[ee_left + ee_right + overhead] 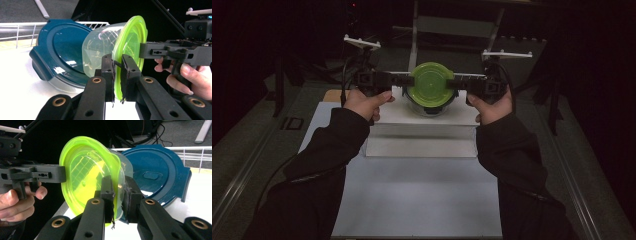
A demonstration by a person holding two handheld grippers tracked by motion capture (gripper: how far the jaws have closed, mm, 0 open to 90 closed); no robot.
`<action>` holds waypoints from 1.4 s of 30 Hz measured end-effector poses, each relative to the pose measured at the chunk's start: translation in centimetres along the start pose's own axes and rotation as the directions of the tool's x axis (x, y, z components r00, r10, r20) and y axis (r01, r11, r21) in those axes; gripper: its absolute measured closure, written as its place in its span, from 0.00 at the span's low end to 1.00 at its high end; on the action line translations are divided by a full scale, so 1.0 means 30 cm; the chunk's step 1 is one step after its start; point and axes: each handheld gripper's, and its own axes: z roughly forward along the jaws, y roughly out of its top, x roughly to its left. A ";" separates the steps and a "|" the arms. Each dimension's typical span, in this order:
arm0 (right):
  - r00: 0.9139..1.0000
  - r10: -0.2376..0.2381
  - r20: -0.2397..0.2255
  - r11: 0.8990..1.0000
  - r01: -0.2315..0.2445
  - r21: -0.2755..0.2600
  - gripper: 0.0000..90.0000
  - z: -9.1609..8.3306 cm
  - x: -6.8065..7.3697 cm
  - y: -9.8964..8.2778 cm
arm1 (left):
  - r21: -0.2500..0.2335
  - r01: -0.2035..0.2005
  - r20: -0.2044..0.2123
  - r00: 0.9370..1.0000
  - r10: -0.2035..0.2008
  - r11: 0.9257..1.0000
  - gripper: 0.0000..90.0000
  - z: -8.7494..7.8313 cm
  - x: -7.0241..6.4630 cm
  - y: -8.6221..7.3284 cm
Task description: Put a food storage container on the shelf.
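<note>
Dark room; white table (422,195) bears a white block (422,130).

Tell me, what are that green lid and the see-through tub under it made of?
Green lid: likely glossy, translucent plastic; light glows through it. Tub: probably thin clear plastic, with faint reflections and the blue object showing through its wall.

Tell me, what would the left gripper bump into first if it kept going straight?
Probably the right gripper opposite: the left gripper points across the green lid, already pinched in its fingers. Depth is uncertain.
</note>
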 end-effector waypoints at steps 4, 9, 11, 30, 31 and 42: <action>1.000 0.008 0.001 1.000 -0.008 0.005 0.89 0.005 -0.012 0.014 | 0.001 0.004 0.012 1.000 -0.004 1.000 0.90 0.012 0.014 0.012; 0.999 0.036 -0.001 0.999 -0.036 0.004 0.83 0.012 -0.024 0.029 | -0.010 0.024 0.003 1.000 -0.024 1.000 0.88 0.029 0.026 0.021; 0.998 0.055 -0.001 0.998 -0.055 0.002 0.80 0.019 -0.032 0.037 | -0.018 0.030 -0.010 0.999 -0.030 0.999 0.88 0.043 0.033 0.023; 0.993 0.116 0.010 0.993 -0.116 -0.008 0.68 0.042 -0.054 0.051 | -0.048 0.068 -0.027 0.997 -0.069 0.997 0.60 0.099 0.051 0.042; 0.993 0.119 0.006 0.993 -0.119 -0.008 0.66 0.041 -0.055 0.052 | -0.048 0.067 -0.029 0.997 -0.068 0.997 0.56 0.098 0.050 0.043; 0.996 0.092 0.004 0.995 -0.092 -0.026 0.47 0.036 -0.060 0.047 | -0.096 0.048 -0.025 0.998 -0.051 0.994 0.42 0.080 0.060 0.026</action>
